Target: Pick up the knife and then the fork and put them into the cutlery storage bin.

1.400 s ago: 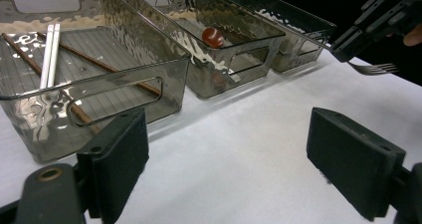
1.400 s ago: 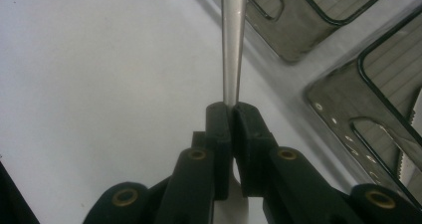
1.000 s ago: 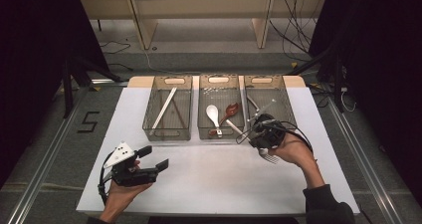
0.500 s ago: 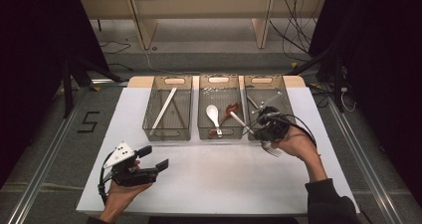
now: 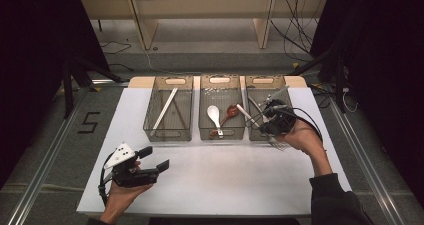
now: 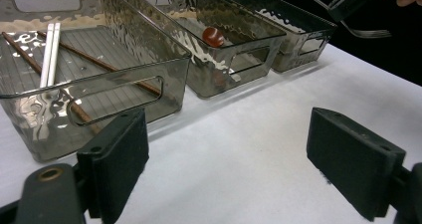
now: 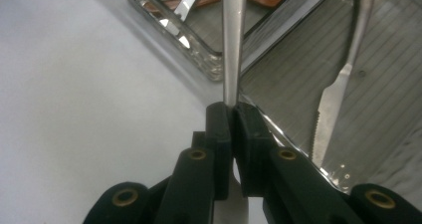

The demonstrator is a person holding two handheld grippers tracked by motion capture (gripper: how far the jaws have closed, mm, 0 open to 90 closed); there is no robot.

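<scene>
My right gripper [image 7: 233, 115] pinches a fork [image 7: 233, 40] by its handle, just above the right bin's [image 5: 257, 80] near-left rim (a knife [image 7: 338, 92] lies inside). My left gripper [image 6: 226, 154] hangs spread over bare white table [image 5: 225, 180], well apart.

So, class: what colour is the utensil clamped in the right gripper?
Shiny silver fork, clearest in the right gripper view.

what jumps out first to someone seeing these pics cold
Three smoky clear bins stand in a row at the table's far edge, sorting chopsticks, spoons and a knife. The right gripper is shut on a metal fork, carrying it over the rightmost bin. The left gripper rests open near the table's front-left, holding nothing.
</scene>
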